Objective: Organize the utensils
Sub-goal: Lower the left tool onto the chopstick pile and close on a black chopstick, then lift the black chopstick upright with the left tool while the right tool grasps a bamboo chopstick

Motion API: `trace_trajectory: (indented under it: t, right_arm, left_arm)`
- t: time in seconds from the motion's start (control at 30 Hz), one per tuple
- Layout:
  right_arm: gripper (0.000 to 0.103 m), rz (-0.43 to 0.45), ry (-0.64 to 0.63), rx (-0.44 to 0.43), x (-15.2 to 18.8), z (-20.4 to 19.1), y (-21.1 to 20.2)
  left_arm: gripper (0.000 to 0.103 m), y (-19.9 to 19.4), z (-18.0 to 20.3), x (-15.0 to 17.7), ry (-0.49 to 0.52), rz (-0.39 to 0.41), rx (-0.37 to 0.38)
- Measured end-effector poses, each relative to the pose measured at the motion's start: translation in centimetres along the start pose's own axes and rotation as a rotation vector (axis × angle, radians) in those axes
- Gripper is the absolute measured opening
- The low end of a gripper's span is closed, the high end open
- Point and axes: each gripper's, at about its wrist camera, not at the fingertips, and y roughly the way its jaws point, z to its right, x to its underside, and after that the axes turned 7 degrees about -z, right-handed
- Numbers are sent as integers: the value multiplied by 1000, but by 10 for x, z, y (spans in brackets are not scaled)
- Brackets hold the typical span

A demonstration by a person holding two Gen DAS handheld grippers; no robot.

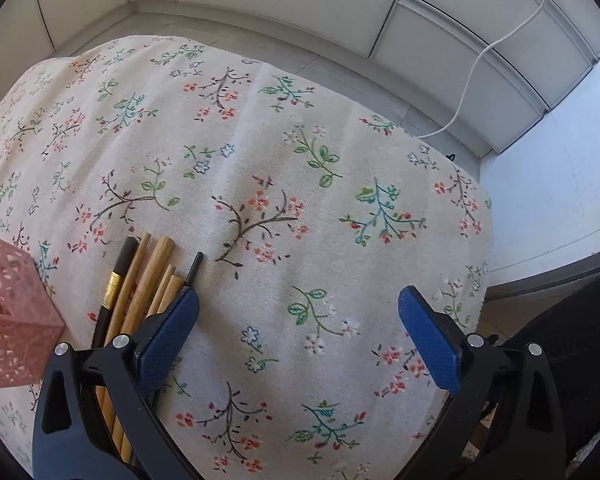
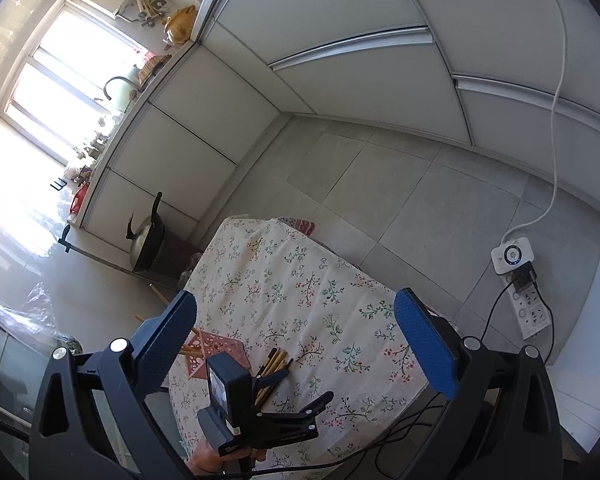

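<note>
1. On the tabletop [image 1: 340, 128], which is draped in a cream floral cloth, a bundle of wooden and black chopsticks [image 1: 140, 280] lies flat just beside a pink perforated plastic holder [image 1: 8, 320]. They seem gathered there for transfer into it.
2. From the right wrist view, the holder [image 2: 216, 350] already has a few sticks leaning out of it, so I judge the sorting partly done.
3. Low over the cloth, the left hand-held gripper [image 1: 300, 320] has its blue pads spread wide and holds nothing. One pad sits right by the chopstick ends, probably lining up for a pick.
4. High above, the right hand-held gripper [image 2: 296, 328] is also spread and empty, likely kept clear so the left has room.
</note>
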Motion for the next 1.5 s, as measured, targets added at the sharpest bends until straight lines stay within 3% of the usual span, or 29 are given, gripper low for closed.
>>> trace_trajectory:
  t: [0.23,0.37,0.47,0.53,0.6,0.73,0.8,0.97,1.17,1.4,1.5]
  right_arm:
    - [96,-18,-9,12,2,-1,5]
    - [96,-34,5,7,1,0,8]
    - [96,-37,14,8,1,2,8]
    - [96,-43,19,5,2,3,10]
    - [96,-56,26,1,2,4,12]
    - [96,-75,45,-2,3,6,16]
    - [96,-83,55,-2,3,8,18]
    - [96,-132,76,-9,6,8,33]
    - [96,-289,133,-53,24,5,76]
    - [96,-512,167,17,77,-7,161]
    - [95,-556,158,22,94,-16,189]
  left_arm:
    - [96,-12,-7,-7,-12,40,30]
    - [96,2,-17,-4,-33,-12,-10]
    - [92,2,-14,-5,-35,-5,-28]
    - [81,3,-10,-8,-42,-14,-83]
    - [61,3,-5,-10,-40,-26,-164]
    - [38,-2,-13,-13,-104,-28,-202]
    - [22,-3,-15,-10,-110,-28,-227]
    - [4,-6,-9,8,-135,-17,-254]
    - [3,-55,-1,47,-204,66,-238]
    - [3,-143,4,113,-331,256,-198]
    - [3,-171,4,135,-342,330,-183]
